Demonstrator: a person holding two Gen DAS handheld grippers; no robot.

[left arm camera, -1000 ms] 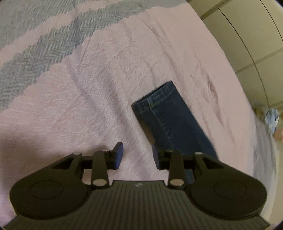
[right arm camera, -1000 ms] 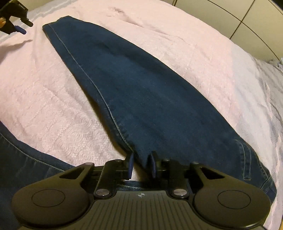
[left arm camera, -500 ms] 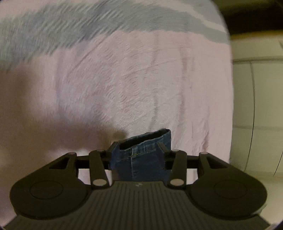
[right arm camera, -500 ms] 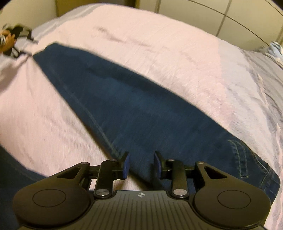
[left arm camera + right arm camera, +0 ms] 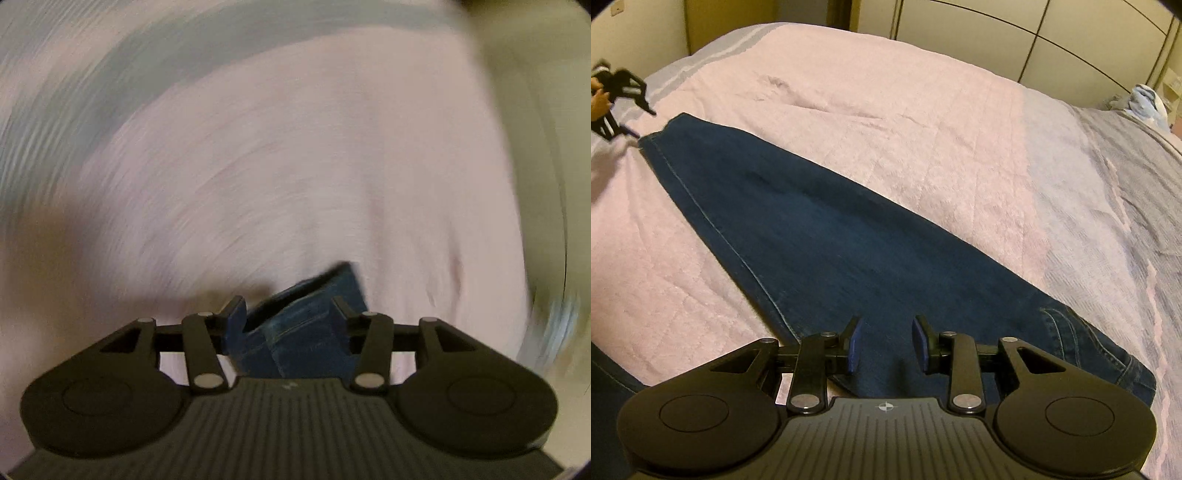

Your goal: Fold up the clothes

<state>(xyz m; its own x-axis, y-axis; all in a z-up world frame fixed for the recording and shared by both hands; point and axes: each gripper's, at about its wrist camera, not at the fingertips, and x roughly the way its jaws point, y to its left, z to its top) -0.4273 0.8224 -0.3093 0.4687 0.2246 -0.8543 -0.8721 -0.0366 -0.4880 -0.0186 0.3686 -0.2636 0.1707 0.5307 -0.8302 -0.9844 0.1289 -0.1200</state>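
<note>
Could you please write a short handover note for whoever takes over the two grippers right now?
Left gripper: jaws apart with the jeans' leg hem between them; blur hides whether the pads press.
Right gripper: open, empty, above the jeans near the seat end.
The jeans lie stretched flat on the pink bedspread, hem by the left gripper, pockets at the near right.
Done: one long flat strip. Left: likely bringing hem to waist.

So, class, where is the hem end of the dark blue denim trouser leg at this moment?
In the left wrist view, the hem end sits bottom centre, between the left gripper fingers. In the right wrist view it lies far left on the pink quilted bedspread.
</note>
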